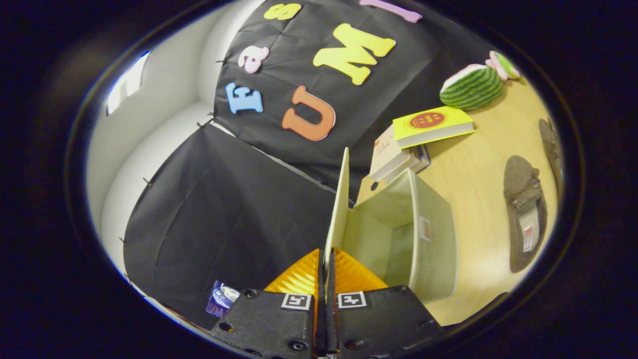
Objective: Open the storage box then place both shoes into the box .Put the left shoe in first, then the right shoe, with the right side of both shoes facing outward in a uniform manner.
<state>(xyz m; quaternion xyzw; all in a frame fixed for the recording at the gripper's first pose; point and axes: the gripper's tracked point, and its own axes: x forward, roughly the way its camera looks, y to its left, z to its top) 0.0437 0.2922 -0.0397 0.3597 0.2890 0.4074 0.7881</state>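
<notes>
My gripper (326,264) is shut on the lid (340,199) of the pale green storage box (431,249). The lid stands raised on edge, running straight ahead from between my fingers. The box is open to the right of the lid, and its inside looks empty. On the wooden table (473,174) beyond the box lies a dark brown shoe (523,214), its opening up and a white label inside. A second dark shoe (551,142) lies farther off, partly cut from sight.
A stack of books (428,127) with a yellow cover on top sits behind the box. A watermelon-shaped toy (471,86) lies beyond the books. Black cloth walls stand to the left and behind. A small blue item (222,298) lies low beside my left finger.
</notes>
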